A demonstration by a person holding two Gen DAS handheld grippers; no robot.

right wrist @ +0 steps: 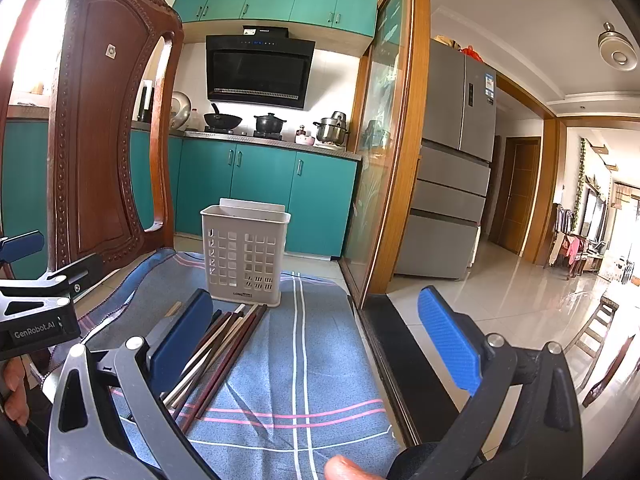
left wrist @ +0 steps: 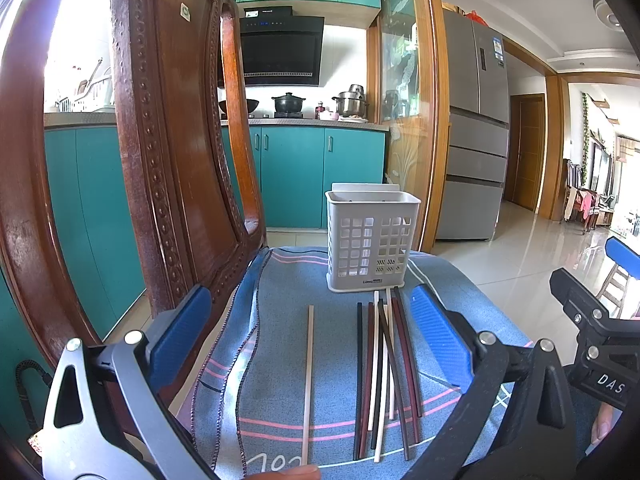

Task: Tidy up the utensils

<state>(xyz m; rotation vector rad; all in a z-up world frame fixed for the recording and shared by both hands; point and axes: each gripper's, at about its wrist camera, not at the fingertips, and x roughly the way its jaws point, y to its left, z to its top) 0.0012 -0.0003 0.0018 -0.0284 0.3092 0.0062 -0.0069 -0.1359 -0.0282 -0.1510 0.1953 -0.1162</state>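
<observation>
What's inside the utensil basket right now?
The white basket looks empty: through the wall holes only its far side shows. The chopsticks lie on the blue cloth in front. The solid base hides its floor.

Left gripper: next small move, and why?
Probably ease the left gripper down and close on the lone pale chopstick. It lies flat on the blue cloth, apart from the crossed bundle of chopsticks, and sits between the open fingers. The white holder stands upright just beyond, with no chopsticks visible in it. The right gripper is also open, beside the bundle.
</observation>
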